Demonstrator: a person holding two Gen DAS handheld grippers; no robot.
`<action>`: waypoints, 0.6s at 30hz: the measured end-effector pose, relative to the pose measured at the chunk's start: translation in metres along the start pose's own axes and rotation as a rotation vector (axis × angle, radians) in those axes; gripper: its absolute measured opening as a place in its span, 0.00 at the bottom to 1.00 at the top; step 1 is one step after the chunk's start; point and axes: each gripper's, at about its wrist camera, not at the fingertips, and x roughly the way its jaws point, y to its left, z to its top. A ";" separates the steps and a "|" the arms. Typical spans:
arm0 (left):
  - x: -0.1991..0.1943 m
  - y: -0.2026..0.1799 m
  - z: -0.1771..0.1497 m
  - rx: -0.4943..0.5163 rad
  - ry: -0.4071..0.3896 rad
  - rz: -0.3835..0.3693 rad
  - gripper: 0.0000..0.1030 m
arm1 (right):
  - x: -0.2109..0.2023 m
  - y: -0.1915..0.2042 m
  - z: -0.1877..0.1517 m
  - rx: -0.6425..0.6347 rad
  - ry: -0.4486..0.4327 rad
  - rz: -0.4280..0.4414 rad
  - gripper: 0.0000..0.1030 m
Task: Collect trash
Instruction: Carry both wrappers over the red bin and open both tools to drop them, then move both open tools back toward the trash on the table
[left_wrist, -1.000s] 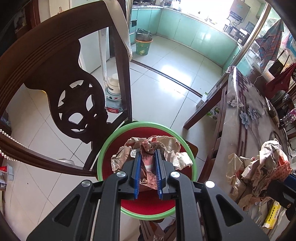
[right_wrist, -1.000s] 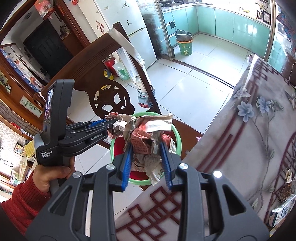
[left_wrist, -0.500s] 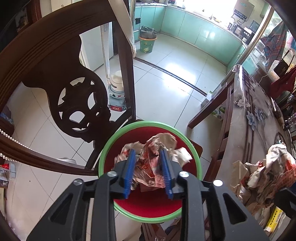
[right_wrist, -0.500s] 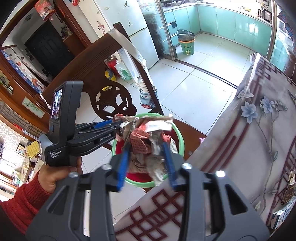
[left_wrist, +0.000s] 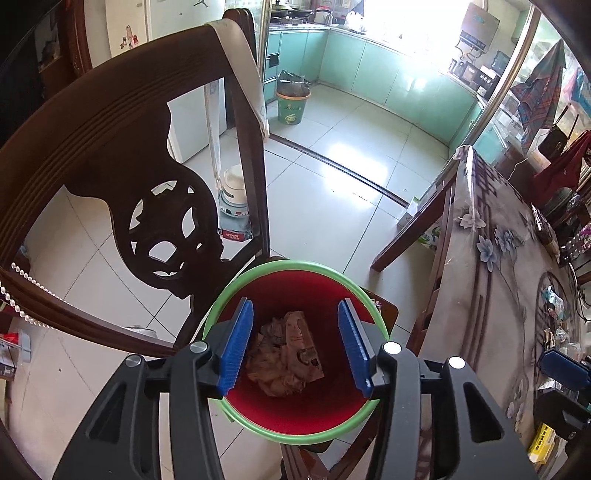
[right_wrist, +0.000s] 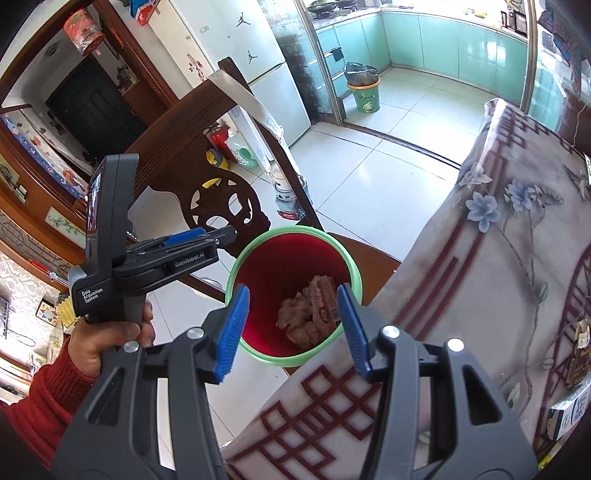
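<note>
A red bin with a green rim (left_wrist: 258, 271) stands on a wooden chair seat beside the table. Crumpled brown paper trash (left_wrist: 284, 354) lies at its bottom; it also shows in the right wrist view (right_wrist: 312, 317). My left gripper (left_wrist: 295, 347) is open and empty, right above the bin mouth. My right gripper (right_wrist: 291, 328) is open and empty, above the bin (right_wrist: 295, 230) and the table edge. The left gripper (right_wrist: 199, 238) shows from the side in the right wrist view, held by a hand in a red sleeve.
A dark carved chair back (left_wrist: 122, 155) rises to the left of the bin. A table with a flowered cloth (right_wrist: 498, 258) is on the right, with more paper and boxes (left_wrist: 543, 446) on it. A green kitchen bin (left_wrist: 291, 99) stands far off on the tiled floor.
Both grippers opened and let go of their crumpled paper, which dropped to the bottom of the red bin. The left gripper rose a little.
</note>
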 end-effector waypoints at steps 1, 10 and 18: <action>-0.003 -0.002 0.000 0.007 -0.005 -0.001 0.44 | -0.004 -0.001 -0.002 0.004 -0.005 -0.003 0.47; -0.021 -0.037 -0.002 0.095 -0.027 -0.027 0.45 | -0.051 -0.011 -0.023 0.034 -0.078 -0.046 0.56; -0.037 -0.099 -0.025 0.213 -0.036 -0.097 0.65 | -0.095 -0.061 -0.061 0.166 -0.119 -0.135 0.72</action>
